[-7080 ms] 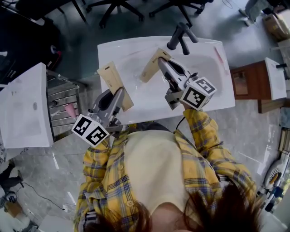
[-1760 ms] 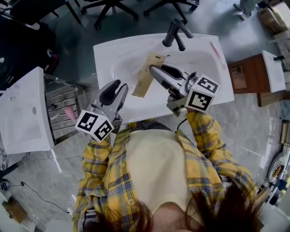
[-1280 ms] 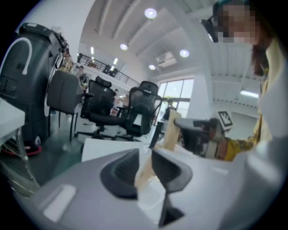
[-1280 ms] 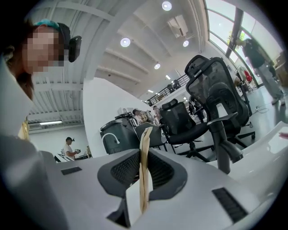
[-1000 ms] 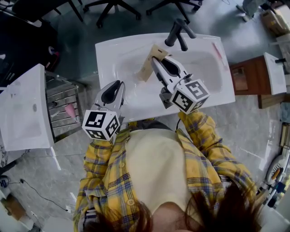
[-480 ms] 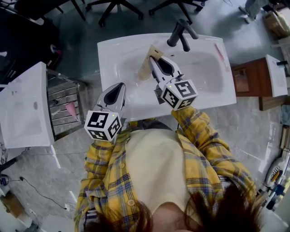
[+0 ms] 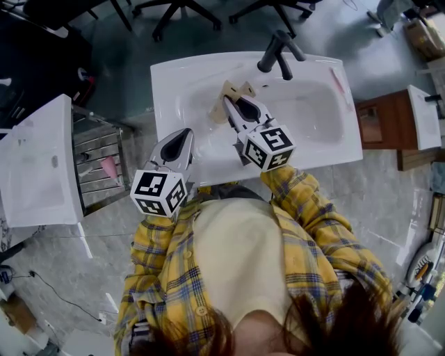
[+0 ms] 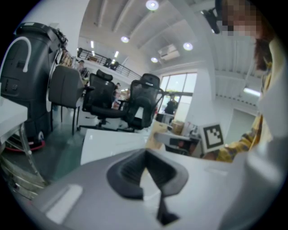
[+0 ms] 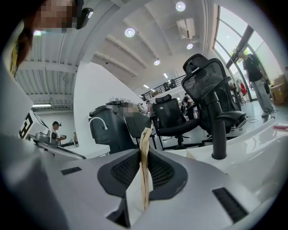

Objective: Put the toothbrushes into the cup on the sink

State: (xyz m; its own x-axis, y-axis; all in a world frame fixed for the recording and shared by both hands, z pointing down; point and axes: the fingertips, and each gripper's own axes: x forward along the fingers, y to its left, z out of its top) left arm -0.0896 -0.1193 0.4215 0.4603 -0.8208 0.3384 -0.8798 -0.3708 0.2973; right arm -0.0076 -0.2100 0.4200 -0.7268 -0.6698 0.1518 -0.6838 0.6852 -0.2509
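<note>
**Head view**
- Surroundings: a white sink [image 7: 174,76] with a black faucet [image 7: 278,52] at its far edge. A thin pink item [image 7: 338,82] lies on the sink's right rim. A metal rack [image 7: 97,156] and a white cabinet [image 7: 35,167] stand to the left, a brown table [image 7: 379,128] to the right, and office chairs [image 7: 174,10] beyond.
- Left gripper [image 7: 188,132]: held over the sink's near left edge and pointing away from the person, with its jaws together.
- Right gripper [image 7: 224,102]: reaches over the basin, angled toward the far left, on a plaid sleeve [image 7: 306,208].
- Toothbrush packet [image 7: 221,104]: a tan card sleeve at the right gripper's tips, above the basin and left of the faucet.
- Second tan piece [image 7: 245,88]: just past the packet, toward the faucet. What it rests in cannot be told.

**Left gripper view**
- Surroundings: a large black machine [image 8: 27,67] at the left, chairs behind, and the white sink top ahead.
- Jaws: the tips meet, with nothing between them.
- Packet: well apart from these jaws, ahead and to the right, beside the other gripper's marker cube.

**Right gripper view**
- Surroundings: the faucet stands upright just right of the jaws, with a chair behind it. The black machine is at the left.
- Jaws: pressed against both faces of the packet.
- Packet: seen edge-on and upright, with its top rising above the pads [image 9: 123,173].
- In the way: a tan corner shows just behind the right jaw.
</note>
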